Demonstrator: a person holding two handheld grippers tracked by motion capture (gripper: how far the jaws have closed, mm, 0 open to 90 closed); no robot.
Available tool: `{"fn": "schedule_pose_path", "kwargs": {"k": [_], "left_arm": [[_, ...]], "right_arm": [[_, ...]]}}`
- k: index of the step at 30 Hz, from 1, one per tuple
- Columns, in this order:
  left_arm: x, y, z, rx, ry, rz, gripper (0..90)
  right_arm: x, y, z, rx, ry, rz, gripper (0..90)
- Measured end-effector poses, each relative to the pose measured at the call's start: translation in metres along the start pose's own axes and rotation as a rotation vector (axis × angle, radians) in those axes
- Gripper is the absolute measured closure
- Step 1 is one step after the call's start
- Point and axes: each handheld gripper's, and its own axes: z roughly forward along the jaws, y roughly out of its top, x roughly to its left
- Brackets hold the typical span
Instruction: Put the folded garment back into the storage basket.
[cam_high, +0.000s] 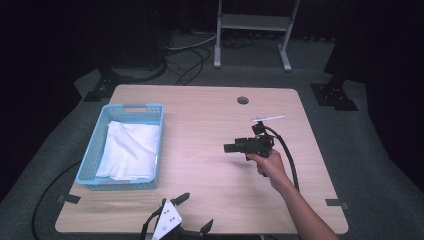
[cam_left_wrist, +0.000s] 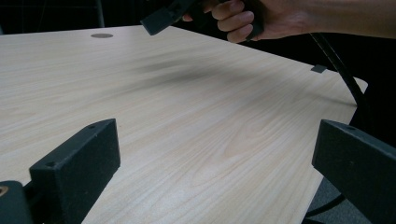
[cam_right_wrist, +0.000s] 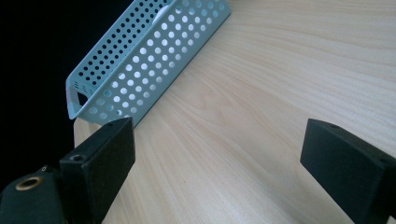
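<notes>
A light blue perforated basket (cam_high: 125, 147) stands on the left of the wooden table (cam_high: 210, 125), and a white cloth (cam_high: 130, 150) lies folded inside it. A hand (cam_high: 272, 167) holds my right gripper (cam_high: 231, 148) above the table's right half, pointing left at the basket. Its jaws are open with nothing between them, as the right gripper view (cam_right_wrist: 219, 140) shows, with the basket's wall (cam_right_wrist: 149, 60) ahead. My left gripper (cam_high: 196, 212) lies at the table's front edge, with no hand seen on it. It is open and empty (cam_left_wrist: 217, 140) and faces the right gripper (cam_left_wrist: 163, 16).
There is a round cable hole (cam_high: 243, 100) near the table's far edge. A black cable (cam_high: 287, 150) trails from the right gripper over the table's right side. Beyond the table, a metal stand (cam_high: 252, 25) and loose cables sit on the floor. Black tape marks (cam_high: 339, 202) show near the front corners.
</notes>
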Motion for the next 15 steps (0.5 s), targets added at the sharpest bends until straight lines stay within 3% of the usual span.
{"fn": "schedule_pose_path", "kwargs": {"k": [10,15], "left_arm": [[-0.001,0.0,0.0,0.0,-0.003,0.003,0.6],[-0.002,0.0,0.0,0.001,-0.005,0.008,0.6]], "right_arm": [[-0.004,-0.015,-0.011,0.002,-0.015,-0.004,10.0],[0.001,-0.019,-0.018,0.014,-0.034,-0.037,10.1]]}}
